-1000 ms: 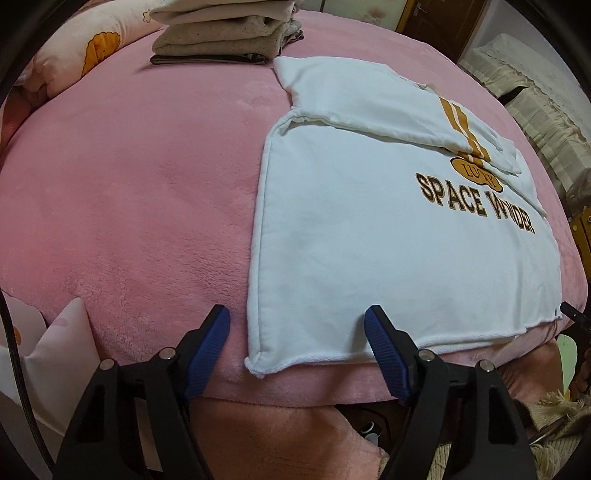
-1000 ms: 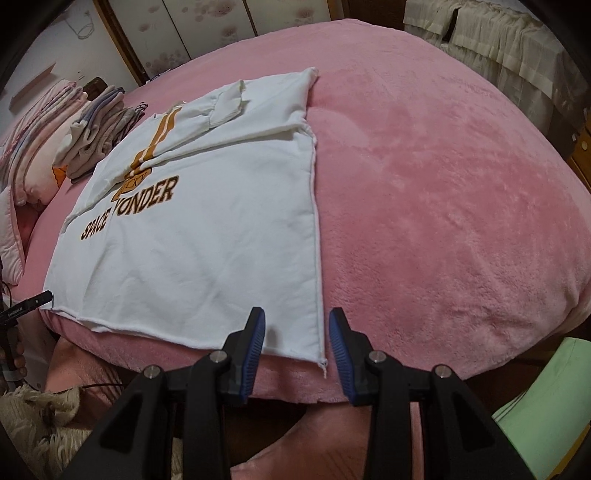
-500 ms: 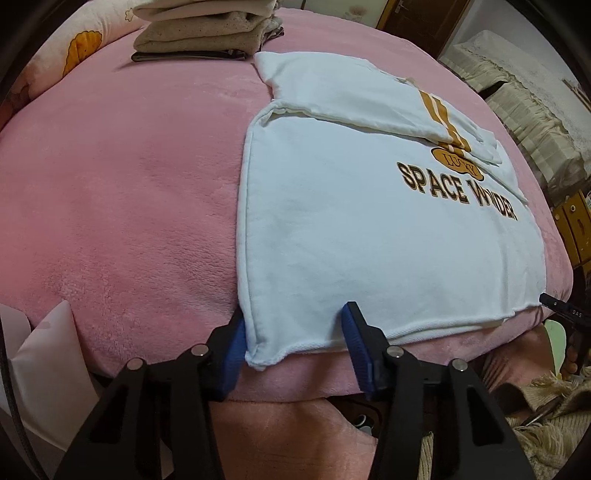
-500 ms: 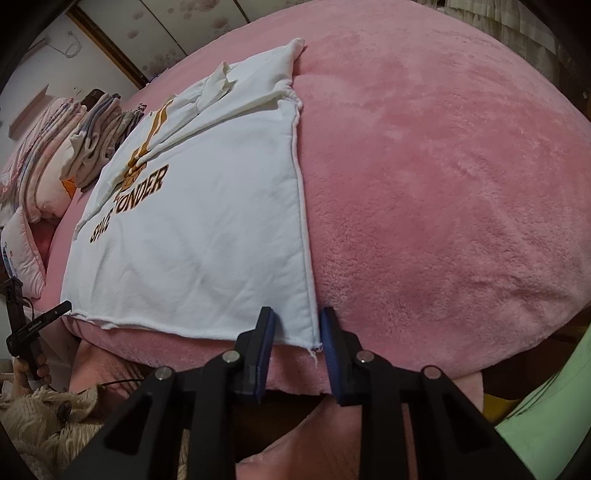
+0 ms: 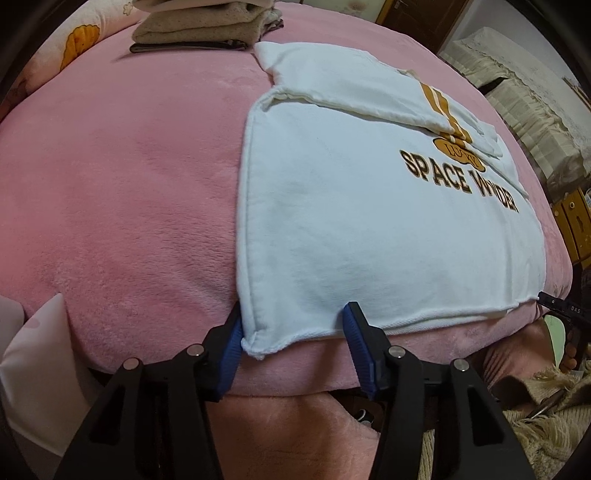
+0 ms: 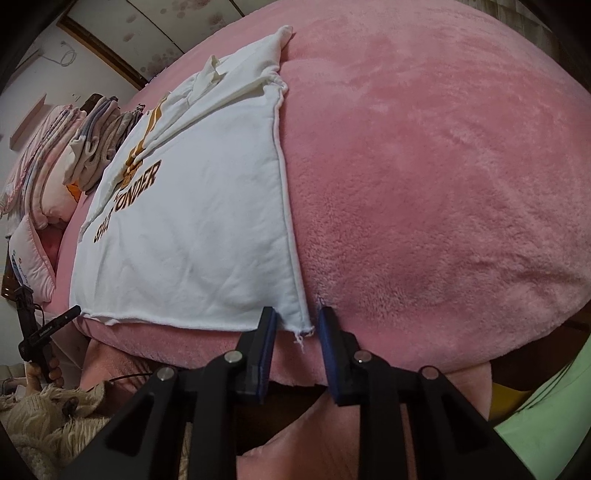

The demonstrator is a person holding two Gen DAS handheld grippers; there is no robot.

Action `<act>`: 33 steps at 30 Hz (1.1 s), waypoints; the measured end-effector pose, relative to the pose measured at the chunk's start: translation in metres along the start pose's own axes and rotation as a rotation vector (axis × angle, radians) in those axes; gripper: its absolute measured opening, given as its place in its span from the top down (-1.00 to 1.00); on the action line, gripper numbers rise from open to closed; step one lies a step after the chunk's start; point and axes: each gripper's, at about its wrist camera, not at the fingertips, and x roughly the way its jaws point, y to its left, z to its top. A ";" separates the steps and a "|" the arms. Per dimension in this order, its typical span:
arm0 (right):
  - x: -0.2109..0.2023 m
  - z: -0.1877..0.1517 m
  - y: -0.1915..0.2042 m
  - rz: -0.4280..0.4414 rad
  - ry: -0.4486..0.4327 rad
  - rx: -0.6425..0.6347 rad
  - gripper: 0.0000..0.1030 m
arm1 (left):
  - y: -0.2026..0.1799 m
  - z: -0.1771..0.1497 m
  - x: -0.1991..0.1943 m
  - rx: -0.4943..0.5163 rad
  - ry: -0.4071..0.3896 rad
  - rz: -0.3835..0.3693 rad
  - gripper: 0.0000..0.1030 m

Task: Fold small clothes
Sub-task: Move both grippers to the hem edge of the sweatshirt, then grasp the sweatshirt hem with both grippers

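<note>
A white shirt point(image 5: 369, 229) printed "SPACE WONDER" lies flat on the pink plush bed point(image 5: 122, 192), its sleeves folded in over the chest. My left gripper point(image 5: 293, 332) is open, its blue fingers either side of the shirt's near left hem corner. In the right wrist view the shirt point(image 6: 192, 229) lies left of centre. My right gripper point(image 6: 297, 325) is open with a narrow gap, its fingers either side of the near right hem corner, where a loose thread hangs.
A stack of folded clothes point(image 5: 207, 26) sits at the far end of the bed, also in the right wrist view point(image 6: 99, 144), beside pillows point(image 6: 40, 173). The bed's front edge point(image 5: 295, 384) drops off just under both grippers. A green object point(image 6: 546, 421) is at lower right.
Both grippers have moved forward onto the shirt's near hem corners. The left gripper's gap has narrowed around its corner, and the right gripper's gap has also narrowed a little.
</note>
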 end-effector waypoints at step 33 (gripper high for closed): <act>-0.081 0.035 0.026 0.163 -0.234 -0.062 0.93 | -0.006 0.043 -0.061 -0.200 -0.133 -0.123 0.90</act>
